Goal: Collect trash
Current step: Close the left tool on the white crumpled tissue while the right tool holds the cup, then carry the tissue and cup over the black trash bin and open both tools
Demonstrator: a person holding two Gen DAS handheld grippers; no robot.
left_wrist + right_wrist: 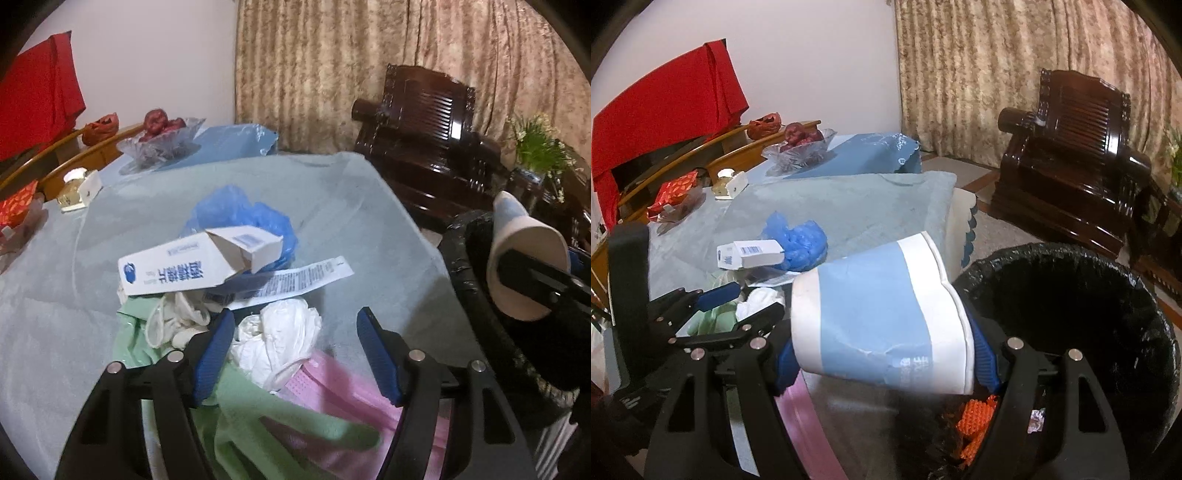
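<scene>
My left gripper is open just above a crumpled white tissue on the grey-covered table. Around it lie a pink mask, a green bag, a white and blue carton, a printed paper strip and a crumpled blue plastic bag. My right gripper is shut on a blue and white paper cup, held at the rim of the black-lined trash bin. The cup also shows in the left wrist view.
The bin holds orange trash. A glass bowl of red fruit, a small jar and red wrapped items stand at the table's far side. A dark wooden armchair stands at the right.
</scene>
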